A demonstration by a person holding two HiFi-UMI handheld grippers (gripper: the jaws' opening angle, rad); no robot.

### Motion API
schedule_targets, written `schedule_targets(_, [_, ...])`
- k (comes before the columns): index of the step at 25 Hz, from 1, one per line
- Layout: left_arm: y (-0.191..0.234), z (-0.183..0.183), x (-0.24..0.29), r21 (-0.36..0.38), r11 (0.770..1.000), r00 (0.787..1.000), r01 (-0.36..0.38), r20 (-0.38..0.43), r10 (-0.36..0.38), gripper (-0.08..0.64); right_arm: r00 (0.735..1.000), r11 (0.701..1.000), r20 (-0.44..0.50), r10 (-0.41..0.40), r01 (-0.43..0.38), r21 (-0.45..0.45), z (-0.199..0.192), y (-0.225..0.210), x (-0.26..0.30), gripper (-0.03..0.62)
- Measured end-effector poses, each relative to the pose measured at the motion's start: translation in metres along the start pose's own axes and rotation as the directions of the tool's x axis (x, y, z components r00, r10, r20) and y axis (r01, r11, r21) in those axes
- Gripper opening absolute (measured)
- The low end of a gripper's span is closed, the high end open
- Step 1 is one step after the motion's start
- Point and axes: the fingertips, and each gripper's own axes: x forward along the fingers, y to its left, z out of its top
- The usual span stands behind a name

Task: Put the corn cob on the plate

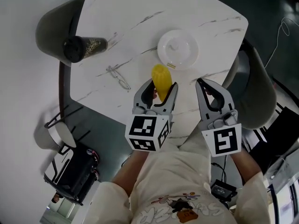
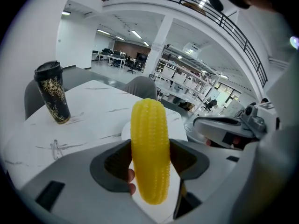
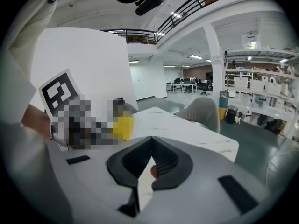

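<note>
A yellow corn cob (image 1: 162,81) stands upright between the jaws of my left gripper (image 1: 160,87), which is shut on its middle; the cob (image 2: 149,148) fills the centre of the left gripper view. The white plate (image 1: 177,48) lies on the marble table just beyond the cob's tip, and its rim (image 2: 125,131) shows behind the cob. My right gripper (image 1: 203,84) hangs to the right of the left one, over the table's near edge, its jaws (image 3: 149,154) closed together with nothing between them.
A black patterned cup (image 1: 84,47) with a lid stands at the table's left edge. A pair of glasses (image 1: 118,78) lies on the white marble table (image 1: 140,27) left of the cob. Grey chairs (image 1: 51,27) stand at the left and right (image 1: 259,92).
</note>
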Motion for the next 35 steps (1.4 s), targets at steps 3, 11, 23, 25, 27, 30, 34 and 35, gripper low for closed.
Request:
schedule_targets(3, [0.002,0.000,0.008,0.001,1.000,1.000,-0.006,-0.002,0.006,0.247,1.000,1.000,0.001,0.000,0.000,-0.006,-0.005,-0.005,0.007,0.005])
schedule_targets(11, [0.025,-0.001,0.039,-0.021,1.000,0.999,-0.022,-0.027,0.021,0.247,1.000,1.000,0.007,-0.007,0.006,0.022,-0.007,-0.006,0.027,0.005])
schedule_targets(23, [0.027,0.008,0.082,-0.063,0.998,0.999,-0.011,-0.038,0.009,0.247,1.000,1.000,-0.003,-0.026,0.026,-0.001,-0.028,-0.027,0.055,0.005])
schedule_targets(25, [0.022,0.008,0.091,-0.069,0.998,0.999,-0.011,-0.039,0.008,0.247,1.000,1.000,0.005,-0.029,0.029,-0.003,-0.032,-0.034,0.056,0.005])
schedule_targets(27, [0.022,0.009,0.098,-0.072,0.997,0.999,-0.018,-0.041,0.015,0.247,1.000,1.000,0.005,-0.030,0.030,-0.002,-0.036,-0.036,0.059,0.005])
schedule_targets(30, [0.024,0.008,0.106,-0.074,0.997,0.998,-0.018,-0.055,0.014,0.247,0.999,0.999,-0.004,-0.037,0.037,0.013,-0.039,-0.034,0.062,0.005])
schedule_targets(34, [0.021,0.004,0.114,-0.121,0.993,0.997,0.015,-0.072,-0.024,0.247,0.999,0.999,-0.012,-0.040,0.040,0.026,-0.046,-0.031,0.062,0.005])
schedule_targets(35, [0.021,0.003,0.116,-0.125,0.992,0.997,0.015,-0.079,-0.025,0.247,0.999,0.999,-0.014,-0.041,0.041,0.028,-0.048,-0.030,0.062,0.005])
